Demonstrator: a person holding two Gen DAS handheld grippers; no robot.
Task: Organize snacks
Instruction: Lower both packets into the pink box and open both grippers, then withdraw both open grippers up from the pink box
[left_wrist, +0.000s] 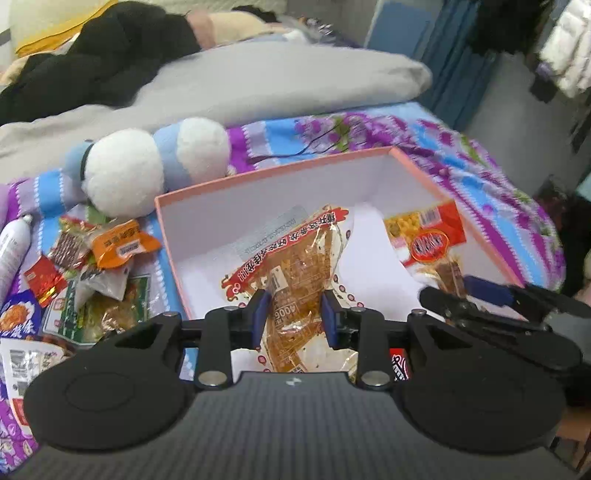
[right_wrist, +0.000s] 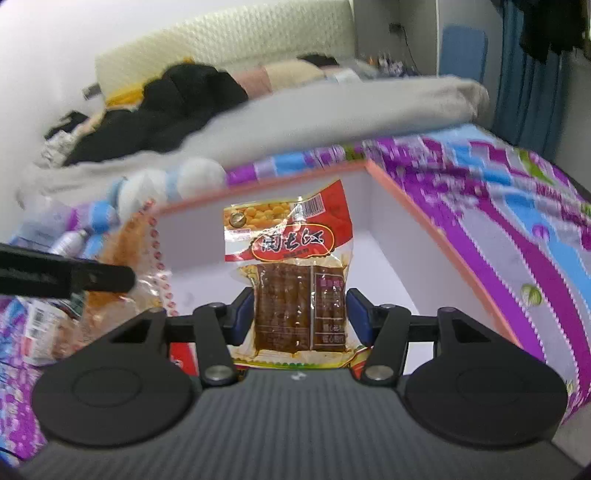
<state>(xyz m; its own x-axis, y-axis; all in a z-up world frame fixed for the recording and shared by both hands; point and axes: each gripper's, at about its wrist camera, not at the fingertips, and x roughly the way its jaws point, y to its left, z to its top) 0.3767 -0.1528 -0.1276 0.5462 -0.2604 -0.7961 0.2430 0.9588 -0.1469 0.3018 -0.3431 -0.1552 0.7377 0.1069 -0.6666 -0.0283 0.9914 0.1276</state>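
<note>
Gripping light, crinkly, slippery packets: left gripper (left_wrist: 293, 319) pinches the orange packet's (left_wrist: 295, 266) lower end; right gripper (right_wrist: 300, 319) clamps the red packet (right_wrist: 291, 273), both over the box (left_wrist: 258, 177) ahead.

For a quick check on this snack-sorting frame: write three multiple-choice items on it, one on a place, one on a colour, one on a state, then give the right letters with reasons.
1. Where does the pile of loose small snack packets lie?
A. On the bedspread, left of the box
B. Inside the box
C. On the grey blanket

2. What colour is the rim of the open white-lined cardboard box?
A. Green
B. Pink
C. Black

3. What is the state of the right hand-held gripper?
A. Open and empty
B. Closed on a spray bottle
C. Closed on the red-topped clear packet of dark brown strips

Answers:
1 A: the left wrist view shows the pile beside the box's left wall.
2 B: a pink edge runs round the white walls.
3 C: both blue pads press on the packet's sides.
</note>
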